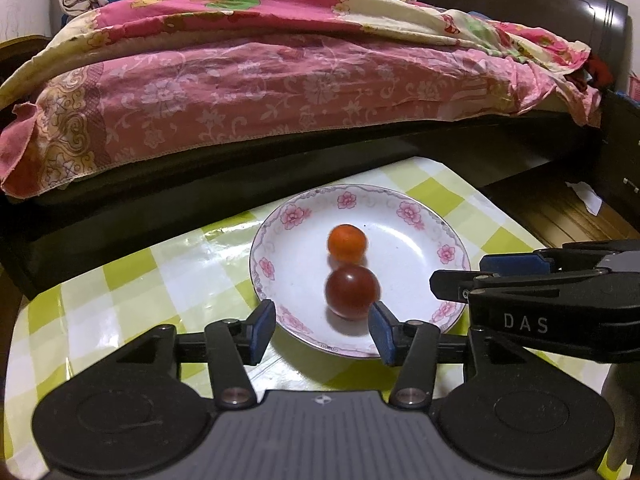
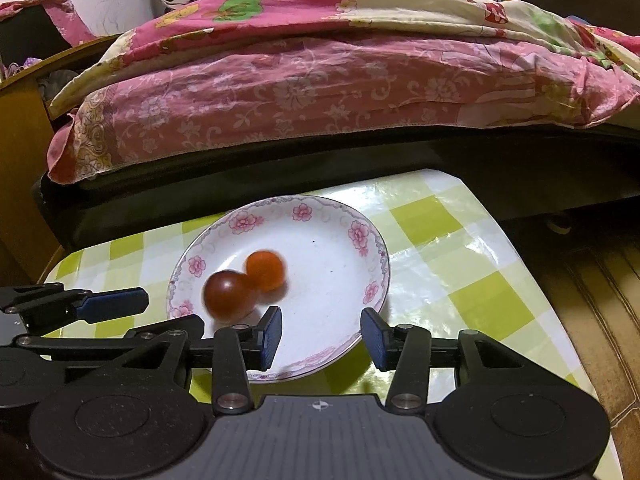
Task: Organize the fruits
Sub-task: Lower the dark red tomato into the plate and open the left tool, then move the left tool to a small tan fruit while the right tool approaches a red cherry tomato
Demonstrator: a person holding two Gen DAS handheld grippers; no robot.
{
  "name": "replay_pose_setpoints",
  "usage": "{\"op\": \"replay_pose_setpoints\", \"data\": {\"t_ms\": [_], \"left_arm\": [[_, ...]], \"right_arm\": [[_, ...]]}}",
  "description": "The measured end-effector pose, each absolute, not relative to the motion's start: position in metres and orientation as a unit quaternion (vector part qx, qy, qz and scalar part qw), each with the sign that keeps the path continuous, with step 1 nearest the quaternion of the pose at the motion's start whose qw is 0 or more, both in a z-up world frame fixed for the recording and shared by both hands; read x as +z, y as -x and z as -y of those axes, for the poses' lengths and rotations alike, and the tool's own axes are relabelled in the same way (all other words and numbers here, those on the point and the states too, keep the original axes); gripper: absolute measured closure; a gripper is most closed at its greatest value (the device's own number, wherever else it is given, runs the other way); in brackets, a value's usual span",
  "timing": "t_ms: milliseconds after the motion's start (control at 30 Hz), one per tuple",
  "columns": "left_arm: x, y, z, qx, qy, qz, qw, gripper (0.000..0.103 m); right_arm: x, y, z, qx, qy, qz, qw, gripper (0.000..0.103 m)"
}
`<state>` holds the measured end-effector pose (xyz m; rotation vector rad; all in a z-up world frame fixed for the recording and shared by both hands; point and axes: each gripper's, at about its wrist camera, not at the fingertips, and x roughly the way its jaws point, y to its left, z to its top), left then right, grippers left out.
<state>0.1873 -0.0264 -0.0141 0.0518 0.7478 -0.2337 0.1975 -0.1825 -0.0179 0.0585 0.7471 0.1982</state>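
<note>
Two claws, both spread wide, nothing gripped in either. Left claw (image 1: 322, 330) sits low at the near rim of the plate (image 1: 416, 240); its right blue pad comes very close to the dark red fruit (image 1: 352, 291), contact uncertain. Right claw (image 2: 320, 336) hangs over the plate's near edge, blue pads apart, empty gap between them; the dark red fruit lies just beyond its left pad.

Plate: round, shallow, glossy white china, pink flower border. On it two small round smooth-skinned fruits, one dark red, one orange (image 1: 347, 243), touching or nearly so. Both are smeared with blur, so their outlines are soft.

Counter (image 1: 168, 264): shiny plastic cover, green and white checks, wrinkled, bright glare patches.

Behind it a bed (image 1: 280, 92) with rumpled pink flowered bedding; dark headboard (image 1: 520, 4) cut off at the frame edge. Right claw enters the left view from the side, partly cut off, lettered "DAS".
</note>
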Motion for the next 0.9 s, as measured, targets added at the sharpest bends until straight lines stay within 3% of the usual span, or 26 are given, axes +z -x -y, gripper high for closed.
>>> {"op": "replay_pose_setpoints", "data": {"t_ms": [900], "left_arm": [[-0.022,-0.081,-0.03,-0.147,-0.046,-0.392,0.907,0.045]], "right_arm": [[-0.009,-0.128,0.159,0.152,-0.008,-0.386,0.91,0.056]]}}
